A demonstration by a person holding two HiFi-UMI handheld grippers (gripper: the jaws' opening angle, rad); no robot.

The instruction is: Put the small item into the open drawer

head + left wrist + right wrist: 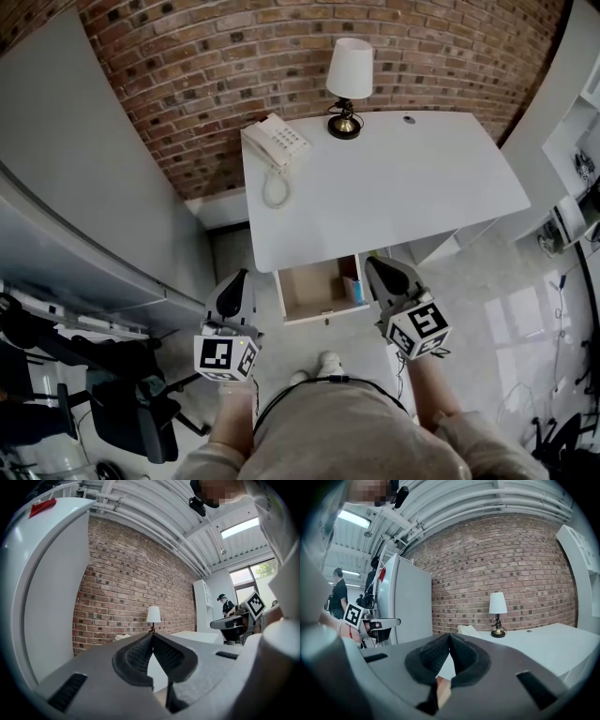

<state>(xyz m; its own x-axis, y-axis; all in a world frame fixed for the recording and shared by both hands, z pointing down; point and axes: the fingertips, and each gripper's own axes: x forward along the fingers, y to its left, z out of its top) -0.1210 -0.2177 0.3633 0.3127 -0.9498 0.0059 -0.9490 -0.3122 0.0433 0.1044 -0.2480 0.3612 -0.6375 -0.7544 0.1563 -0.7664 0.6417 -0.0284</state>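
Observation:
A white desk (403, 187) stands against the brick wall. Its wooden drawer (314, 291) is pulled open under the front edge. A small blue and white item (354, 289) lies at the drawer's right side. My left gripper (239, 279) hangs left of the drawer, shut with nothing in it. My right gripper (377, 267) is just right of the drawer, beside the item, also shut and empty. In the left gripper view the closed jaws (152, 635) point at the lamp (153, 615). In the right gripper view the closed jaws (450, 635) face the desk (543, 644).
A white telephone (277, 142) and a lamp (349, 82) sit at the desk's back. A small dark round spot (409, 119) marks the desktop. A grey cabinet (84, 206) stands left, a black chair (131, 408) lower left, white shelving (577, 159) right.

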